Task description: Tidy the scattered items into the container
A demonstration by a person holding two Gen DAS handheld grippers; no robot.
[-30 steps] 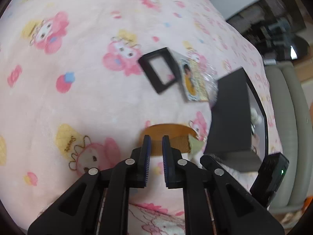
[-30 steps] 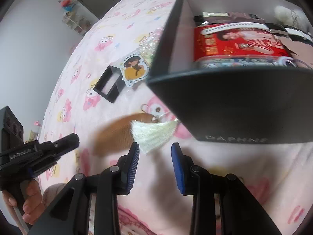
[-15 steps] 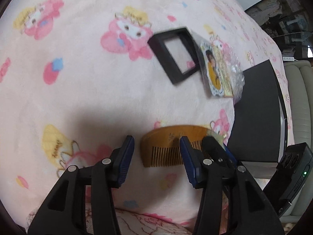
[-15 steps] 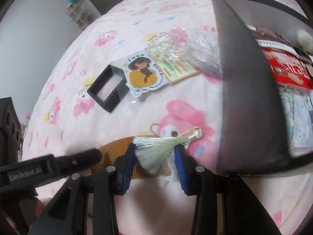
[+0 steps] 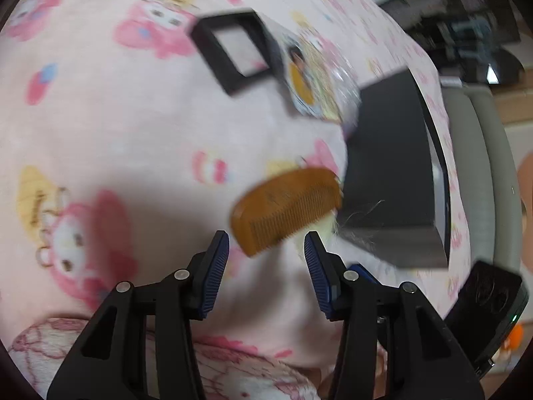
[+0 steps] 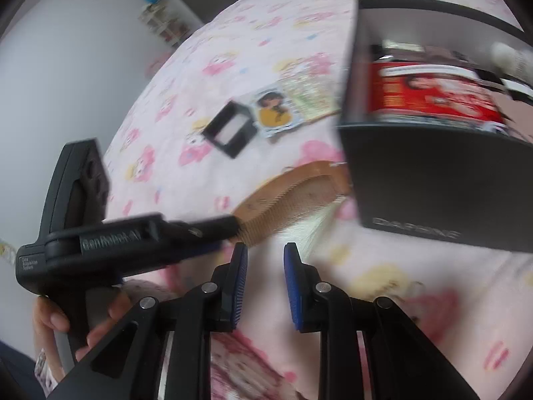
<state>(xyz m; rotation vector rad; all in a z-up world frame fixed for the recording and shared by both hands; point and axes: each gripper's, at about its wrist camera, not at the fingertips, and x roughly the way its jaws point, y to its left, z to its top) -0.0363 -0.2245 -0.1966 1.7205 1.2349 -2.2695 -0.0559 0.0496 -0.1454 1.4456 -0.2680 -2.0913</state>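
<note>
We are picking up the wooden comb point(image 5: 286, 206) lying beside the black box point(image 6: 433, 180), with both the left tongs point(image 5: 266, 250) and right tongs point(image 6: 265, 263) open and empty, so next we close on it.

Both your cameras sit low over the bed, looking forward along their fingers. Left view faces the wooden comb point(image 5: 288, 208) close up, black box point(image 5: 393, 163) just behind it. Right view takes the comb point(image 6: 293, 196) from the opposite side, looking into the box point(image 6: 443, 180). Both share comb, box and black frame point(image 5: 233, 51).
</note>
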